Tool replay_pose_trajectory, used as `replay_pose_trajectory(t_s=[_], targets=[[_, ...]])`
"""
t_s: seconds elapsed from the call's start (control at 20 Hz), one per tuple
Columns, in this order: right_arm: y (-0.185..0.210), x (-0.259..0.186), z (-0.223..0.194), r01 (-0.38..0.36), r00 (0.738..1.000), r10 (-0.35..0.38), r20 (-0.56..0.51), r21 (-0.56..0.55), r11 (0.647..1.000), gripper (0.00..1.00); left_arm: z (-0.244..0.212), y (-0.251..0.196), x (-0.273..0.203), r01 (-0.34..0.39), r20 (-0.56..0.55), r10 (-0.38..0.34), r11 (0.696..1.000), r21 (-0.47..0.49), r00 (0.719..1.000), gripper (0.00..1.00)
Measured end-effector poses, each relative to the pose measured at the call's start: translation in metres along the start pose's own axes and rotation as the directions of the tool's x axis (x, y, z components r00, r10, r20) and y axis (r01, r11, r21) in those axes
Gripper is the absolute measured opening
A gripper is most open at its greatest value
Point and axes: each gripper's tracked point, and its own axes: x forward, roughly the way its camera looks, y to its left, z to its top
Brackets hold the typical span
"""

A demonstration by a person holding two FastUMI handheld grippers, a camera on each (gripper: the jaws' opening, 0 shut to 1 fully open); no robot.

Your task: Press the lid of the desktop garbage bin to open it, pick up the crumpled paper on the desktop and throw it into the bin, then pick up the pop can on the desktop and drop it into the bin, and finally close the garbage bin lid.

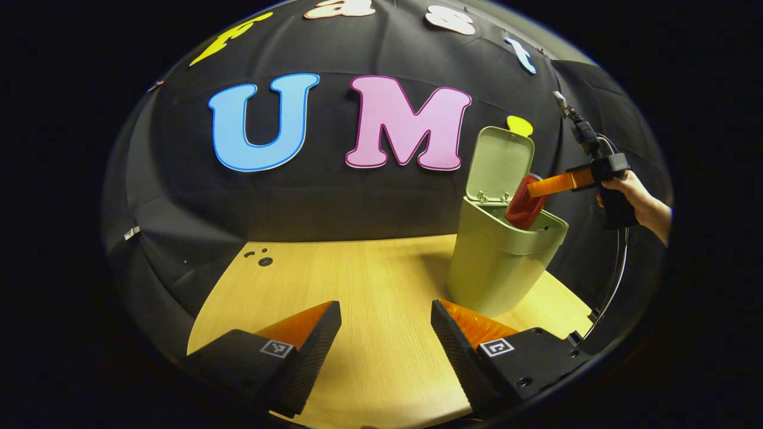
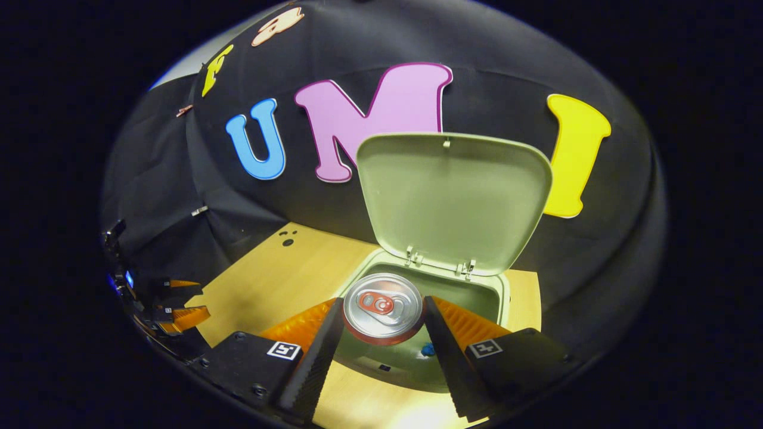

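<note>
The right tool (image 2: pixel 381 325) gripped the pop can (image 2: pixel 381 307) between both fingers, holding it tilted over the mouth of the garbage bin (image 1: pixel 498 262), its lower end already past the rim. The hand (image 1: pixel 632 193) behind it reached in from the bin's far side. The lid (image 2: pixel 456 199) stood upright. The left tool (image 1: pixel 386 333) hovered low over the tabletop (image 1: pixel 369 280), fingers spread wide, gripping nothing.
</note>
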Motion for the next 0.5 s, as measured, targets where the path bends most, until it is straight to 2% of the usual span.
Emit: replay_pose_trajectory(t_s=[0.45, 0.5], targets=[[0.006, 0.022, -0.032, 0.014, 0.996, -0.015, -0.086, -0.014, 1.000, 0.87, -0.003, 0.009, -0.001, -0.016, -0.008, 0.016, 1.000, -0.016, 1.000, 0.98], [0.006, 0.022, -0.033, 0.013, 0.996, -0.014, -0.090, -0.011, 1.000, 0.83, -0.005, 0.010, -0.002, -0.019, -0.010, 0.019, 1.000, -0.018, 1.000, 0.97]])
